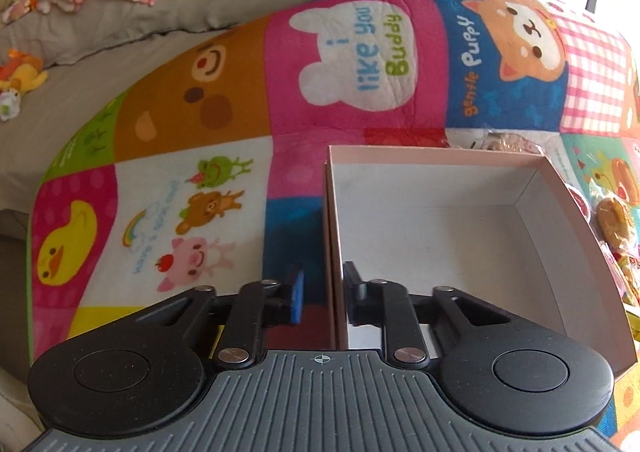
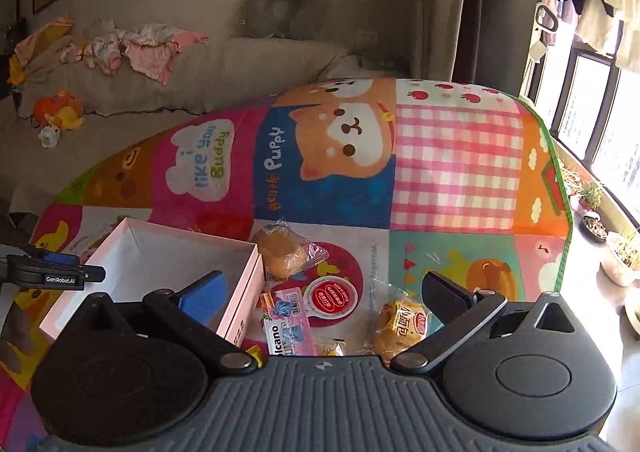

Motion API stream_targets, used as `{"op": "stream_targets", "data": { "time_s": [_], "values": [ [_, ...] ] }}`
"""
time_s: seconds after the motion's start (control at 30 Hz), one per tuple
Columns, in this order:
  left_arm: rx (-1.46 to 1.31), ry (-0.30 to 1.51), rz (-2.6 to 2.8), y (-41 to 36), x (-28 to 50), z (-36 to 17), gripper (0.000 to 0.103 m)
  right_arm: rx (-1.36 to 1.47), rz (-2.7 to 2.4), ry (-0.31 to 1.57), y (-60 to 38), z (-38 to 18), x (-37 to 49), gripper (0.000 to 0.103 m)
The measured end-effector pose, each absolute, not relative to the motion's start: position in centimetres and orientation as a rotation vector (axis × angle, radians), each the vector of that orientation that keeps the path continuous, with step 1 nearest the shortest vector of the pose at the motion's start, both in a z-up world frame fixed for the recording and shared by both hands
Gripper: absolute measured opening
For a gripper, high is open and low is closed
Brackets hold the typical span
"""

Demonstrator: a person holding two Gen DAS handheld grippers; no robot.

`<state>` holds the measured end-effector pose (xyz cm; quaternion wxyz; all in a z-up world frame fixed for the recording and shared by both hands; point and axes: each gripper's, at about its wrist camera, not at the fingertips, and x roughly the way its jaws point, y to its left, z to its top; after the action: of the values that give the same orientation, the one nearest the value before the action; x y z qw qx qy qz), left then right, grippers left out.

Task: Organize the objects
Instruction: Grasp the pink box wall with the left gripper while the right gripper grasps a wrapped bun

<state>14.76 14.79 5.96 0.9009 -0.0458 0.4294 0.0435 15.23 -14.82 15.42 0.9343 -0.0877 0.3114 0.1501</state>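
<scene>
An empty pink box [image 1: 552, 188] with a white inside lies on the colourful mat. My left gripper [image 1: 324, 286] straddles the box's left wall, jaws drawn narrow around it; it also shows at the left edge of the right wrist view, left gripper [image 2: 86, 272], at the box [image 2: 240, 284]. My right gripper [image 2: 326, 292] hangs open above loose snacks: a wrapped bun [image 2: 280, 252], a yellow-labelled bun pack [image 2: 400, 326] and a pink packet [image 2: 288, 316]. Nothing is between its fingers.
The cartoon-print mat [image 2: 456, 156] covers a grey bed. Baby clothes [image 2: 148, 48] and a plush toy [image 2: 60, 112] lie on the far pillows. More wrapped snacks [image 1: 616, 220] sit right of the box. Windows and potted plants [image 2: 624, 256] are on the right.
</scene>
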Motion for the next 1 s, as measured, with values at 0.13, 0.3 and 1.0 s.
{"op": "stream_targets", "data": {
  "time_s": [0.13, 0.3, 1.0],
  "values": [
    [-0.076, 0.926, 0.066, 14.5, 15.4, 5.2, 0.012, -0.097, 0.349, 0.799, -11.5, 13.0, 23.4, 0.103],
    [-0.133, 0.937, 0.055, 15.3, 15.6, 4.6, 0.012, -0.018, 0.317, 0.948, -7.3, 8.2, 32.5, 0.103],
    [-0.166, 0.934, 0.046, 15.5, 14.8, 4.2, 0.013, 0.043, 0.347, 0.936, -17.0, 12.5, 23.6, 0.042]
  ]
}}
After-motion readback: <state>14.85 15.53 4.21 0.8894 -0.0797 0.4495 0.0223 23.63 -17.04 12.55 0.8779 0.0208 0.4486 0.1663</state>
